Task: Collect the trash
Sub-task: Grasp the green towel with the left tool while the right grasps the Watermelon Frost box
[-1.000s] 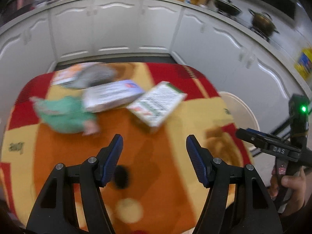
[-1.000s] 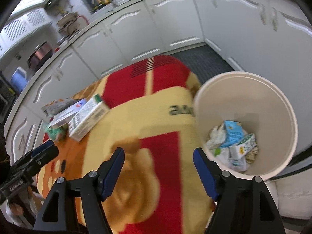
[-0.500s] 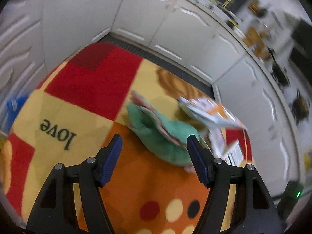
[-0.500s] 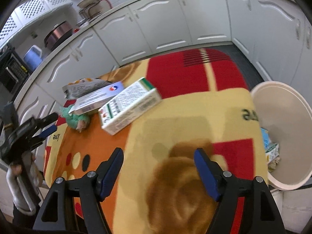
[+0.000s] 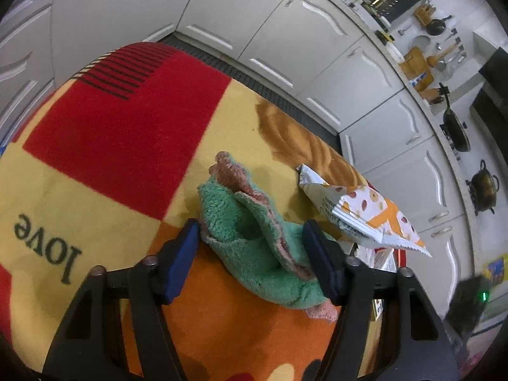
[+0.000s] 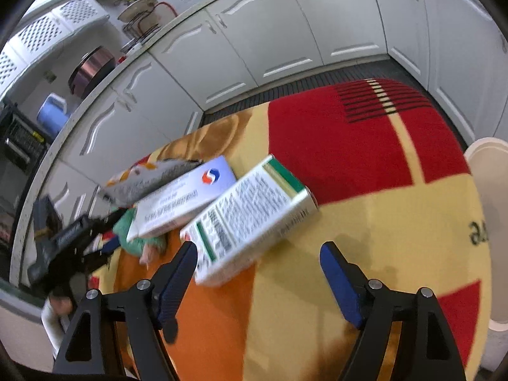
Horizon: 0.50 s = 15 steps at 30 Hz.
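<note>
A crumpled green cloth [image 5: 254, 247] with a pink edge lies on the patterned rug. My left gripper [image 5: 252, 257] straddles it, jaws closing, a blue pad at each side of the cloth and the cloth not visibly squeezed. An orange-and-white snack bag [image 5: 365, 212] lies just beyond. In the right wrist view a green-and-white carton [image 6: 250, 219] lies ahead of my right gripper [image 6: 258, 273], whose jaws are opening with only the carton's near corner between the fingertips. A white-and-blue box [image 6: 187, 197] and the snack bag [image 6: 149, 177] lie behind it, next to the cloth [image 6: 133, 231] and the left gripper [image 6: 63, 244].
The rug [image 6: 365, 146] is red, yellow and orange. A cream trash bin [image 6: 489, 165] stands off its right edge. White kitchen cabinets [image 5: 285, 31] ring the floor on the far sides. A person's hand [image 6: 60, 304] holds the left gripper at the rug's left edge.
My left gripper has swung over to the green cloth, dropped closer, and its jaws have narrowed around it. The right gripper has swung from the bin to the carton, jaws wider.
</note>
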Each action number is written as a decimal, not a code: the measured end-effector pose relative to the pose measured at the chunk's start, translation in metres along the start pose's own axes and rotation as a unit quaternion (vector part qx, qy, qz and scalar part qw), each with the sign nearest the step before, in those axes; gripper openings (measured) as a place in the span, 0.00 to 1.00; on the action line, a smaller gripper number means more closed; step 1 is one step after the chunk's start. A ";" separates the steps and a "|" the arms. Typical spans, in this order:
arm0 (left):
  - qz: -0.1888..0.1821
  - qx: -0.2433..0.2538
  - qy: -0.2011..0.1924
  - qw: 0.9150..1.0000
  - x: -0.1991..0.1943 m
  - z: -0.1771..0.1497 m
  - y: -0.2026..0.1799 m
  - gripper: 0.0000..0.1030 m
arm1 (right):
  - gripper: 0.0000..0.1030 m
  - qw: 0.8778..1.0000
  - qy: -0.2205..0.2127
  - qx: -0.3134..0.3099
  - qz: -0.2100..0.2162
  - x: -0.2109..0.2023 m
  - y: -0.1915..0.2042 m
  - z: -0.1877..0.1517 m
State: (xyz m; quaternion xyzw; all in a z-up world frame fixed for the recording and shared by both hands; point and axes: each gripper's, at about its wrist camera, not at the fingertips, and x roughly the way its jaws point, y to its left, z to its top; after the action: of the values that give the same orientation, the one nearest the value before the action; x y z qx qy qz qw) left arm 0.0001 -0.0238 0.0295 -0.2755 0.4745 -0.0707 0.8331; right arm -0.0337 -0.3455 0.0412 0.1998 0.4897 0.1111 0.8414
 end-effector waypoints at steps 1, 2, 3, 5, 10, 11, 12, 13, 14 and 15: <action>-0.003 0.006 0.003 1.000 -0.001 0.000 0.001 0.41 | 0.78 1.000 -0.001 0.009 -0.001 0.004 0.000 0.004; -0.005 0.010 0.005 1.000 -0.003 -0.001 0.001 0.35 | 0.78 1.000 -0.002 0.017 -0.003 0.007 -0.001 0.008; -0.007 0.015 0.006 1.000 -0.006 -0.002 0.001 0.32 | 0.78 1.000 -0.004 0.023 -0.006 0.011 0.000 0.010; -0.017 0.024 0.012 1.000 -0.012 -0.005 0.002 0.27 | 0.79 0.999 -0.006 0.027 -0.017 0.018 0.002 0.016; -0.036 0.048 0.026 0.998 -0.032 -0.013 0.001 0.22 | 0.79 0.999 -0.008 0.002 -0.052 0.030 0.014 0.025; -0.041 0.051 0.030 0.997 -0.036 -0.014 0.001 0.22 | 0.79 0.999 -0.006 -0.005 -0.054 0.031 0.015 0.026; -0.044 0.052 0.033 0.997 -0.039 -0.015 0.002 0.21 | 0.79 0.998 -0.004 -0.013 -0.054 0.032 0.017 0.026; -0.049 0.053 0.037 0.997 -0.043 -0.016 0.003 0.21 | 0.78 0.998 -0.001 -0.023 -0.053 0.032 0.017 0.026; -0.053 0.055 0.040 0.996 -0.047 -0.017 0.003 0.21 | 0.68 0.998 0.002 -0.038 -0.048 0.031 0.018 0.024; -0.057 0.058 0.043 0.996 -0.051 -0.018 0.004 0.20 | 0.64 0.998 0.004 -0.050 -0.044 0.030 0.018 0.022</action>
State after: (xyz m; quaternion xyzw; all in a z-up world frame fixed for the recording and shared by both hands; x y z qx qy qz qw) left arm -0.0426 -0.0080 0.0586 -0.2506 0.4880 -0.1572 0.8212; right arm 0.0006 -0.3226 0.0360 0.1350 0.4956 0.0989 0.8523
